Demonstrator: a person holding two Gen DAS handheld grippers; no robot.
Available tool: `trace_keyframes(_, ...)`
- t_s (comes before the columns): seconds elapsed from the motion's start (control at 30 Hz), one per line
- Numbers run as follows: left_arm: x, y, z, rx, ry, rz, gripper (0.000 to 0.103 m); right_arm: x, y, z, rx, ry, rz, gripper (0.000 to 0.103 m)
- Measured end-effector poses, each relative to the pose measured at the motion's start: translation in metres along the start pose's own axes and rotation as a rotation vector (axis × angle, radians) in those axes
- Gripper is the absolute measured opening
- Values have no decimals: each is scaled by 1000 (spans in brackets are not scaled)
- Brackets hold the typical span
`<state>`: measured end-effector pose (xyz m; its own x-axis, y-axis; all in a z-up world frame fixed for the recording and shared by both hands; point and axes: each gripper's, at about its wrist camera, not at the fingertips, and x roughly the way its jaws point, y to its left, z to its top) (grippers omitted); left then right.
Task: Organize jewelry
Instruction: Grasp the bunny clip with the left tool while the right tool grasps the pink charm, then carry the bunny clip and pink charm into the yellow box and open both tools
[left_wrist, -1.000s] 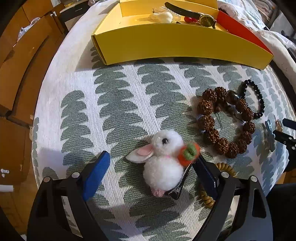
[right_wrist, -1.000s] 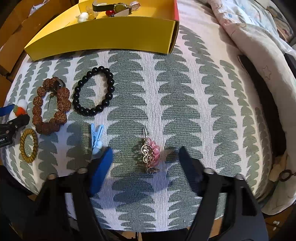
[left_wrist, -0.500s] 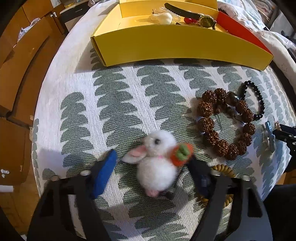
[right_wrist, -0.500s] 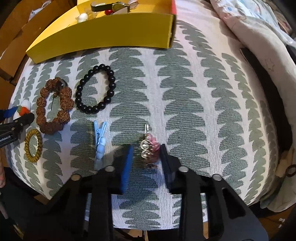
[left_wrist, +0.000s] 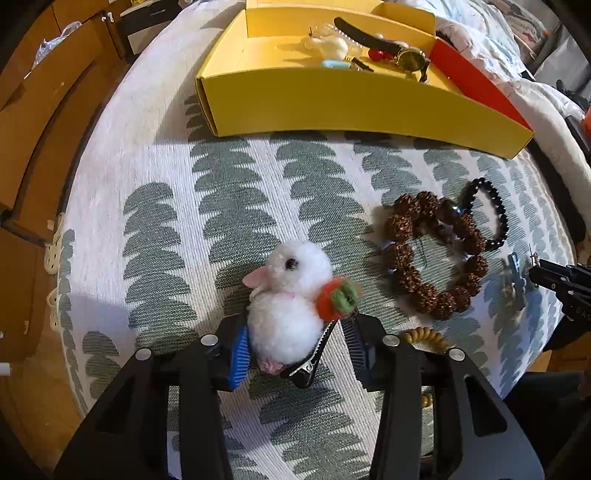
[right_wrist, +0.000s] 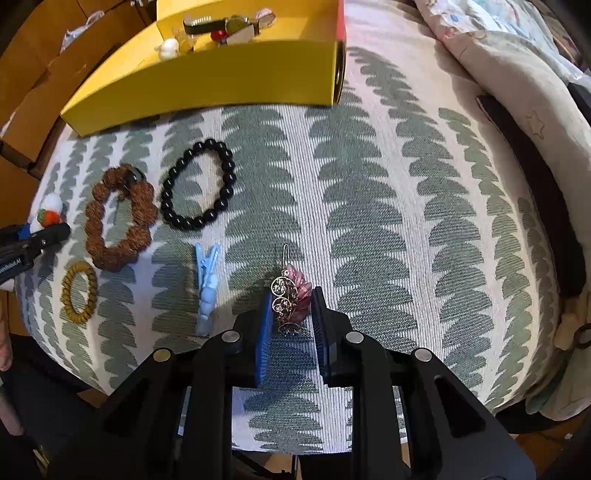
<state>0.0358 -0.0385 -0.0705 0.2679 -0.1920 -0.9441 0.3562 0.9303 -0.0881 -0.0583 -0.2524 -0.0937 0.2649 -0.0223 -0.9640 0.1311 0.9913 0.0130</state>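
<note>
We see the left gripper (left_wrist: 297, 349) closing around the white bunny hair clip (left_wrist: 291, 306): its blue left pad touches the fluffy body, while the right pad stands just beside the clip's black metal bar, and we cannot tell whether it presses yet. The clip's lower end is partly hidden between the fingers. A mustard coil hair tie (left_wrist: 424, 336) shows only in part behind the right finger.

The right gripper (right_wrist: 291, 323) is closing too, its jaws narrow, with the pink and gold filigree hairpin (right_wrist: 289, 295) between the pads. Both pads sit right against its sides; the pin's lower end is hidden in shadow between them, so we cannot say how firmly it is held.

Just left of that gripper lies a light blue clip (right_wrist: 207, 286), further left the brown seed bracelet (right_wrist: 118, 216) and the black bead bracelet (right_wrist: 199, 188), lying close together on the leaf-patterned cloth (right_wrist: 388, 192). At the far edge stands the yellow box (left_wrist: 332, 103), already holding a watch (left_wrist: 410, 59) and small pieces too small for us to name.
</note>
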Motion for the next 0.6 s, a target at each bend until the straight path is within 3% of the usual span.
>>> trace_keyframes(0.37,-32,0,-1,-21,-61,-32,43,-36,-6,4,22,-87,71,22)
trace_keyframes(0.6,-44,2,20,-63,-105,-73,43,-58,12,20,3,-159,142,22)
